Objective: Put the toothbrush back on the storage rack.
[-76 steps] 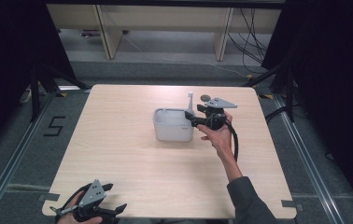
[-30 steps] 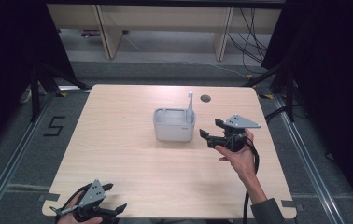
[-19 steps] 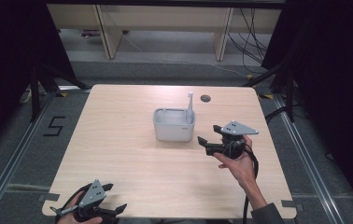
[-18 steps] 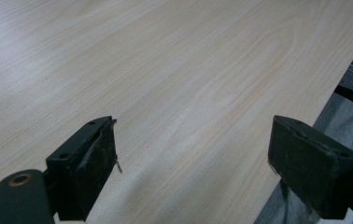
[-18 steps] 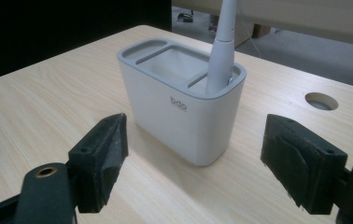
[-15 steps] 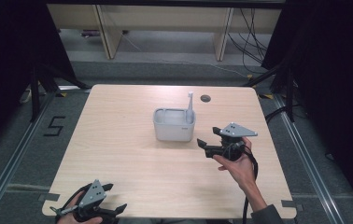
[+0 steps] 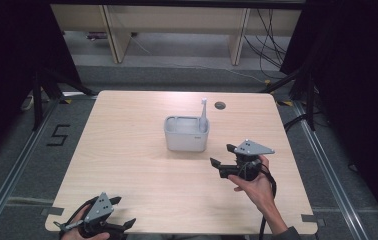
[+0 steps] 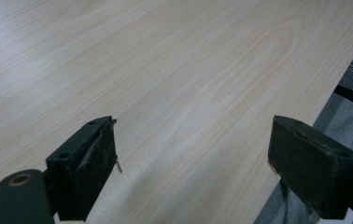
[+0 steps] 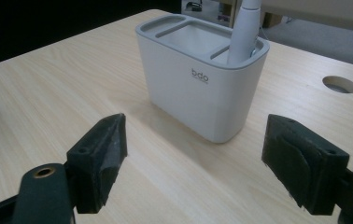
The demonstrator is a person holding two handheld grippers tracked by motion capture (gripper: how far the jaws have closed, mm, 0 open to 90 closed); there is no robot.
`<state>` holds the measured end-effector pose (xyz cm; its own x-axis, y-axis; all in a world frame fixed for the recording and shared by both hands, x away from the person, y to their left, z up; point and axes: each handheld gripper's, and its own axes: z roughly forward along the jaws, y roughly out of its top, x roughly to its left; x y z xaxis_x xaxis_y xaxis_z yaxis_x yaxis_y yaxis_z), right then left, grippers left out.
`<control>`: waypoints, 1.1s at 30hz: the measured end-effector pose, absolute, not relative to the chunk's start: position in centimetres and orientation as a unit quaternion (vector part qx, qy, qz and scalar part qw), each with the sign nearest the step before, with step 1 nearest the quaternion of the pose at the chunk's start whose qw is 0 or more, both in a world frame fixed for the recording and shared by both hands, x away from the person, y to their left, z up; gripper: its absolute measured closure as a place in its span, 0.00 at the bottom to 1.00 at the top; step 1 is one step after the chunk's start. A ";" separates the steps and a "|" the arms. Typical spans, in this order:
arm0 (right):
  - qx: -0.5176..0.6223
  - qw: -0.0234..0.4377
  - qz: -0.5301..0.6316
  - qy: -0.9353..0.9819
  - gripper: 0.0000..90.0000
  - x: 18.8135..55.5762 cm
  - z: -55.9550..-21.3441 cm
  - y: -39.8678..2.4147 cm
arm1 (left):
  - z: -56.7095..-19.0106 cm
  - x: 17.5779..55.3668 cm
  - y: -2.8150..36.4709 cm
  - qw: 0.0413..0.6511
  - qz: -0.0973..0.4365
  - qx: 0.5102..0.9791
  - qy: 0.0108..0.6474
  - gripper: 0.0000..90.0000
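At the near left corner of the pale wood-grain desk (image 7: 127, 150), the left tool (image 7: 108, 223) rests low in the person's hand, its jaws spread apart over bare wood and holding nothing. It sits well apart from the white rectangular plastic holder (image 7: 186, 134), which stands upright near the desk's middle. A slim white toothbrush-like stick (image 7: 203, 114) rises from the holder's right-hand compartment, its long axis close to vertical. The right tool (image 7: 223, 160) is much the nearer of the two: it hovers just right of and nearer the person than the holder. Its jaws are wide apart, empty, and aimed at the holder's labelled face (image 9: 200, 76). The right hand (image 7: 253, 186) cradles it from below, forearm reaching in from the near edge.
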<state>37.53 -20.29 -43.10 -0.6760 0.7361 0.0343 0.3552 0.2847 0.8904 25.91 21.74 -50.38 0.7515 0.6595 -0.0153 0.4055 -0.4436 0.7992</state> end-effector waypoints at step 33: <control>0.353 0.176 0.476 0.786 0.21 34.3 -46.0 -20.4 | -50.4 25.9 21.8 0.419 0.153 0.837 0.317 0.16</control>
